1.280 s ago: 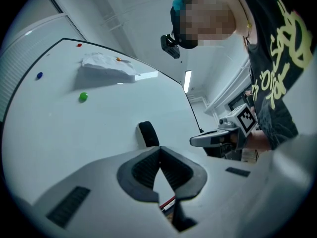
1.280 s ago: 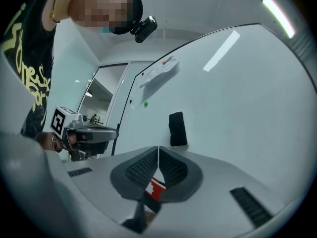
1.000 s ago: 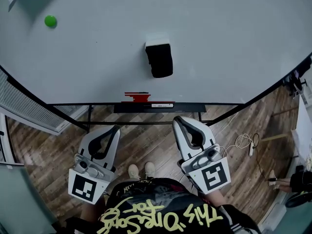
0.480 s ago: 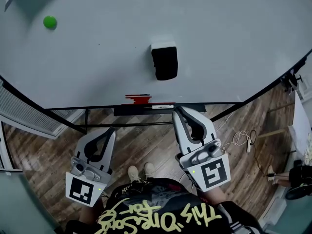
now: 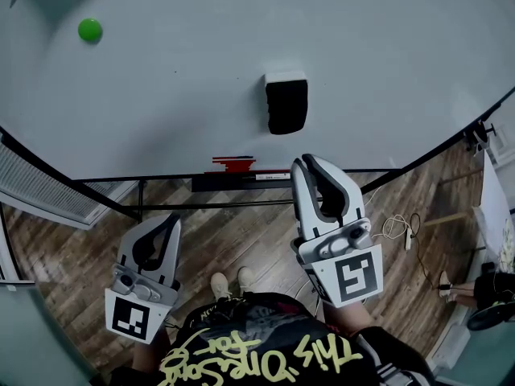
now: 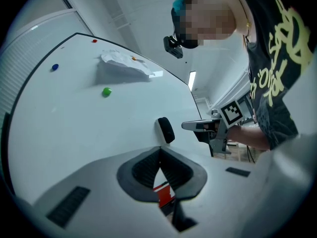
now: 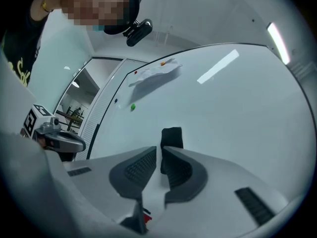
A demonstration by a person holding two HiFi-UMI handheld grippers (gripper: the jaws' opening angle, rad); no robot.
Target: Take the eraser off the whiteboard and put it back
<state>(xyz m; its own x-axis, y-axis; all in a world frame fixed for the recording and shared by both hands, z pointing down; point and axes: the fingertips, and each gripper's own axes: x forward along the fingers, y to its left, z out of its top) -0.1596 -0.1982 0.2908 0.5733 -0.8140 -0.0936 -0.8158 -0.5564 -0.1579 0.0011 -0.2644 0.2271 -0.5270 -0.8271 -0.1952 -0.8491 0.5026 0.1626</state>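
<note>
Black eraser (image 5: pixel 286 105) sticks upright on the white whiteboard (image 5: pixel 386 63) (lower middle), just above its bottom edge, untouched.

surface: whiteboard (image 5: pixel 161 95) | on it: black eraser (image 5: pixel 286 105), green magnet (image 5: pixel 89 30)

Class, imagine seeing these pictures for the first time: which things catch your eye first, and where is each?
The black eraser sits in the middle of the whiteboard, the darkest thing on it. A small green magnet dots the board's upper left, and a red item lies on the ledge under its bottom edge. The right gripper, jaws shut, points at the eraser from just below; the left gripper is held lower and further left.
</note>
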